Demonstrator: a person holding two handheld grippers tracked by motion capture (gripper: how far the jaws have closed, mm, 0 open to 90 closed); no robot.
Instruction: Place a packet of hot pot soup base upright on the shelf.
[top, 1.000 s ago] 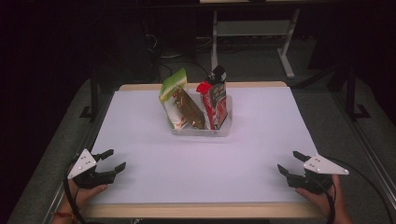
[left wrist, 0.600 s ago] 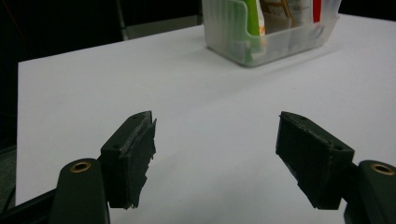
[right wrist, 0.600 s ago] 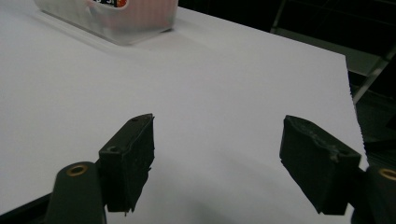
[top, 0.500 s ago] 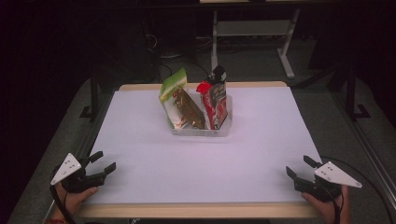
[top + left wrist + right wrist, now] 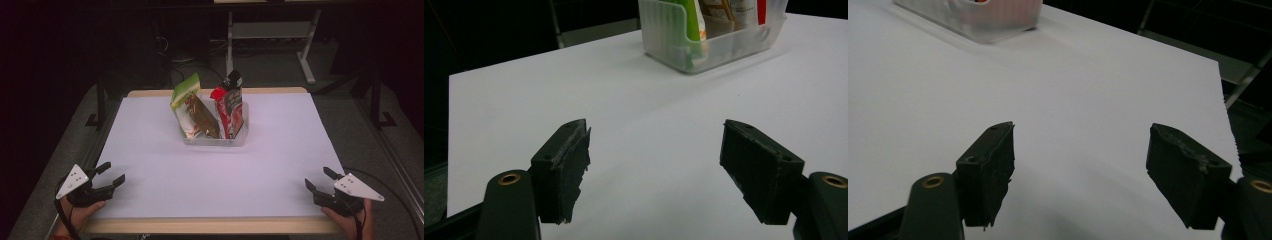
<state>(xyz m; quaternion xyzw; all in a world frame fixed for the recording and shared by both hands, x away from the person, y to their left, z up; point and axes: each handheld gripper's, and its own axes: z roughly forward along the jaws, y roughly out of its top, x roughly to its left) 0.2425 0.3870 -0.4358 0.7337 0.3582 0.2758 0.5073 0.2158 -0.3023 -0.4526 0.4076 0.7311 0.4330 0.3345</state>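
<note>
A clear plastic bin (image 5: 216, 138) stands toward the back middle of the white table (image 5: 215, 170). In it stand a green snack bag (image 5: 184, 102), a brown packet (image 5: 202, 117) and a red packet (image 5: 229, 112) with a dark-capped item behind. My left gripper (image 5: 112, 174) rests at the table's front left corner, open, nothing between its jaws. My right gripper (image 5: 317, 180) sits at the front right corner, also open and empty. The left gripper view has the bin (image 5: 709, 47) far ahead beyond the open left gripper (image 5: 654, 170). The right gripper view catches the bin (image 5: 978, 22) blurred, top left, past the open right gripper (image 5: 1080, 170).
A wooden edge (image 5: 210, 226) runs along the table's front. Dark floor, cables and a white desk frame (image 5: 265, 35) lie behind the table. A metal rail (image 5: 395, 155) runs down the right side. A wide stretch of white surface separates both grippers from the bin.
Both grippers have drawn back toward the front corners of the table and stayed open. The bin and its packets have not moved.
</note>
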